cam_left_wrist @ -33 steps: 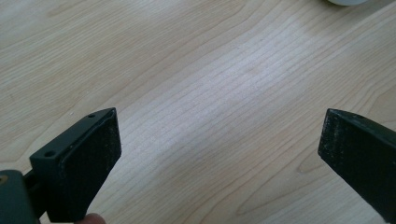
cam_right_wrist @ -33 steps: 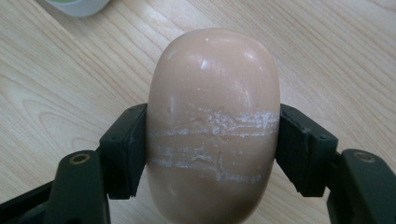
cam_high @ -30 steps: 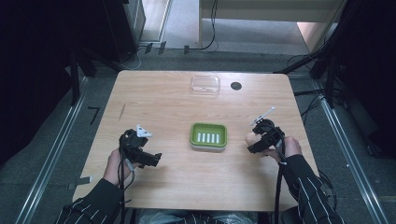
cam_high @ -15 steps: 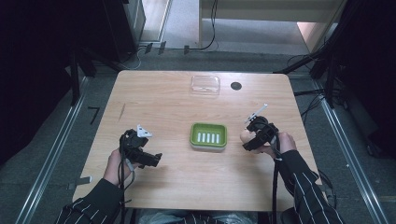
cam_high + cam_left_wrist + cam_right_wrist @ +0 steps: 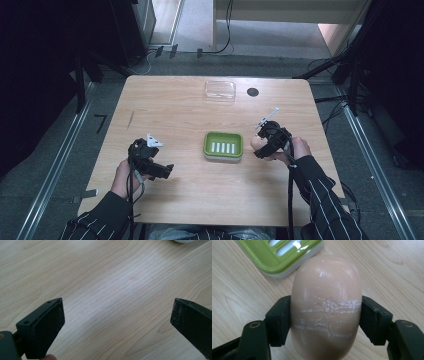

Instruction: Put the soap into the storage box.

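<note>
A peach-coloured bar of soap (image 5: 327, 305), scored with white scrape lines, is clamped between the two black jaws of my right gripper (image 5: 325, 320). In the high view that right gripper (image 5: 260, 145) holds the soap (image 5: 255, 143) just right of a green soap dish (image 5: 223, 146) with slots in its floor. The dish's corner (image 5: 279, 255) lies ahead of the soap in the right gripper view. My left gripper (image 5: 161, 171) is at the table's front left, well left of the dish. Its jaws stand wide apart over bare wood, open (image 5: 117, 315).
A clear plastic lid or tray (image 5: 220, 91) lies at the far edge of the wooden table (image 5: 175, 110), with a small black round hole or disc (image 5: 253, 92) beside it. Dark stands and cables surround the table on the floor.
My right gripper with the soap has moved left and slightly forward, closer to the green dish. The left gripper has stayed put.
</note>
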`<state>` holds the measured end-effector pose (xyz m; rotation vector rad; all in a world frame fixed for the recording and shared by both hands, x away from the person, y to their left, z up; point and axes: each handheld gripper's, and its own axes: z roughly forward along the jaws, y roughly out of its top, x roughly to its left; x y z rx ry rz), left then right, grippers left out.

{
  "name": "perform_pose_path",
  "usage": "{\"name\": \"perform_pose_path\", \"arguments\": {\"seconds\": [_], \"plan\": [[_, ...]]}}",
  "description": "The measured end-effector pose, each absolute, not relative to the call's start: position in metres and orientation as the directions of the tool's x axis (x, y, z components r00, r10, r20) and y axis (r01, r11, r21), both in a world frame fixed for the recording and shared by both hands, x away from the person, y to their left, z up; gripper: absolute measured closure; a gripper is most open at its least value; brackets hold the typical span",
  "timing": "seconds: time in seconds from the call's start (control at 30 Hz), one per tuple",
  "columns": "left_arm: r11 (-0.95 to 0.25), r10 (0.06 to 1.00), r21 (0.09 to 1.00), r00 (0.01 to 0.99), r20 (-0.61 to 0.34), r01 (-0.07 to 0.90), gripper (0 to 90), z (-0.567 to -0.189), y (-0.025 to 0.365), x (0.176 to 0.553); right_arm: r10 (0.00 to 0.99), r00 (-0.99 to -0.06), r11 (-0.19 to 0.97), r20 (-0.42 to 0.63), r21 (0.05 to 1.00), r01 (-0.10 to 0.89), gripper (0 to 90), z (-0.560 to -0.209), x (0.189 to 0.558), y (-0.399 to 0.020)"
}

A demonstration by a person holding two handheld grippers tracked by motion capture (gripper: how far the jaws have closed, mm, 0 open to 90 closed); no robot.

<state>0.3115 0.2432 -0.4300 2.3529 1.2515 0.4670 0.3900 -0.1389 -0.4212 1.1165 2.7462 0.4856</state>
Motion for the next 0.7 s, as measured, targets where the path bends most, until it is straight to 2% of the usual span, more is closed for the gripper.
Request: {"name": "perform_pose_path", "arguments": {"seconds": [0.7], "plan": [[-0.501, 0.838, 0.517, 0.539, 0.089, 0.694, 0.0, -0.430, 0.243, 0.312, 0.657, -0.753, 0.707, -0.038, 0.377, 0.599, 33.1, -0.405, 0.400, -0.126]]}}
